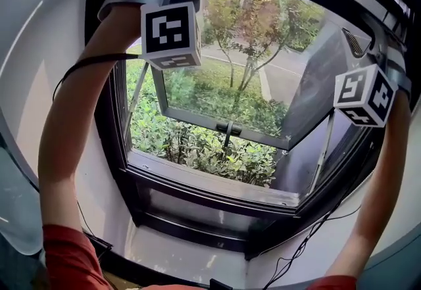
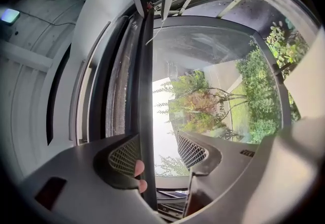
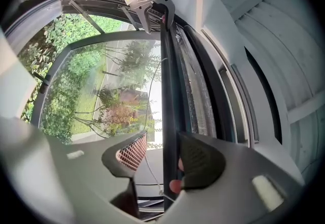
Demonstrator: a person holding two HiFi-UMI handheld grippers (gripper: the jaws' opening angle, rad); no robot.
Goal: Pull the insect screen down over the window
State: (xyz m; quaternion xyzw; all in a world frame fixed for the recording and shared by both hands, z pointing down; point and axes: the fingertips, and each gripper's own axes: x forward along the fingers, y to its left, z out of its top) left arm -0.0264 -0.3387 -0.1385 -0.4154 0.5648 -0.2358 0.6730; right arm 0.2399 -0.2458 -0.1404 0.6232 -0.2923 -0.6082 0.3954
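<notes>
While both your arms reach up to the top of the window [image 1: 217,183], the dark pull bar [image 2: 146,91] of the insect screen [image 3: 199,96] runs between both sets of tongs. Nothing is drawn across the opening yet, and the head view looks straight through to the hedge [image 1: 197,147] outside. Left tongs [image 2: 158,141]: jaws wide apart, the bar lying against one jaw with daylight between it and the other, so no clamp there. Right tongs [image 3: 162,139]: same story, jaws apart, bar up against one jaw, a gap on the far side. The screen itself sits up at the head of the frame, with only a thin strip of what looks like its mesh showing beside the bar. Now, handling: I'd judge that bar stiff and light, and the mesh behind it soft and easy to snag, so take hold of the bar, never the mesh. Your two sets of tongs are well apart along it, which should help keep it level; lead with one end and it will likely bind in the side tracks. A smooth bar may slip, so close firmly before drawing down, and expect a roller spring to tug back.
</notes>
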